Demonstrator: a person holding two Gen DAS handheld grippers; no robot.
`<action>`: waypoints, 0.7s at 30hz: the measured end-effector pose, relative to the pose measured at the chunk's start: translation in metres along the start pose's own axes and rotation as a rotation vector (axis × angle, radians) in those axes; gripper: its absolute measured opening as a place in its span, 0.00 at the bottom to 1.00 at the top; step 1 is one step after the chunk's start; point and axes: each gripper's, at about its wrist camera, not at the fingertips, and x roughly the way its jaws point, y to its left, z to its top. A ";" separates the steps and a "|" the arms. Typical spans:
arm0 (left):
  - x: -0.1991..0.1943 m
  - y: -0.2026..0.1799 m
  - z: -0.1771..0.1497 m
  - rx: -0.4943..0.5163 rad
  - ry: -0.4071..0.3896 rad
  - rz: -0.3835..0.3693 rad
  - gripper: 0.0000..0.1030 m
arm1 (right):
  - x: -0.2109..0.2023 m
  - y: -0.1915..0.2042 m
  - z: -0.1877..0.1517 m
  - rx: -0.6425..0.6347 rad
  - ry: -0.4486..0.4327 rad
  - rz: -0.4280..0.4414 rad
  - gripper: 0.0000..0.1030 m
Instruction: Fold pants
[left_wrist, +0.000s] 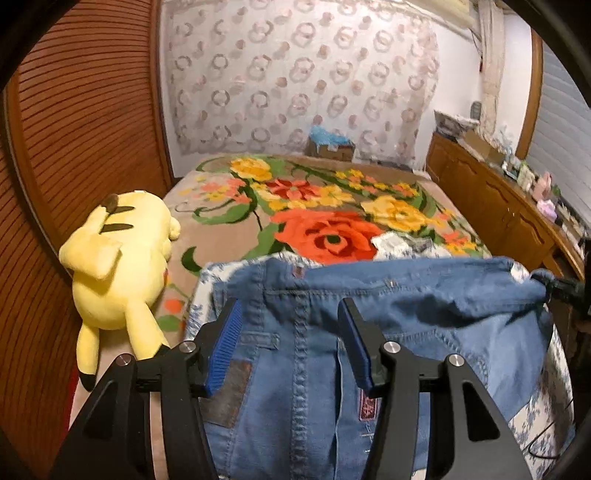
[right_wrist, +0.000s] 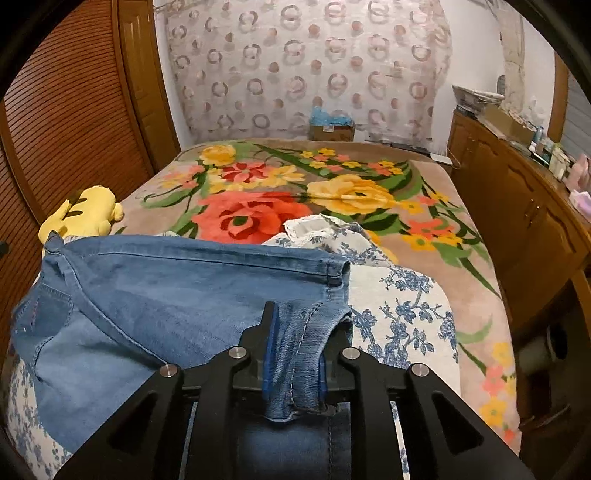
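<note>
The jeans (left_wrist: 332, 332) lie on a blue-flowered white cloth (right_wrist: 399, 310) at the near end of the bed (left_wrist: 229, 229), one layer already turned over so a straight folded edge runs across on the far side. The left tongs (left_wrist: 290, 343) stand about half open above the denim, holding nothing. The right tongs (right_wrist: 295, 354) are nearly closed with a bunched hem between the pads; whether they grip it I cannot tell. By my reckoning one fold is laid; further folds and smoothing remain.
</note>
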 end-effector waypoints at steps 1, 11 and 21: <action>0.003 -0.002 -0.002 0.004 0.008 -0.001 0.53 | -0.002 0.001 -0.001 -0.006 -0.002 -0.002 0.20; 0.020 -0.024 -0.016 0.031 0.045 -0.068 0.78 | -0.006 -0.011 -0.009 -0.034 0.073 -0.007 0.64; 0.025 -0.048 -0.026 0.072 0.064 -0.082 0.78 | -0.036 -0.007 -0.008 -0.048 -0.014 0.025 0.64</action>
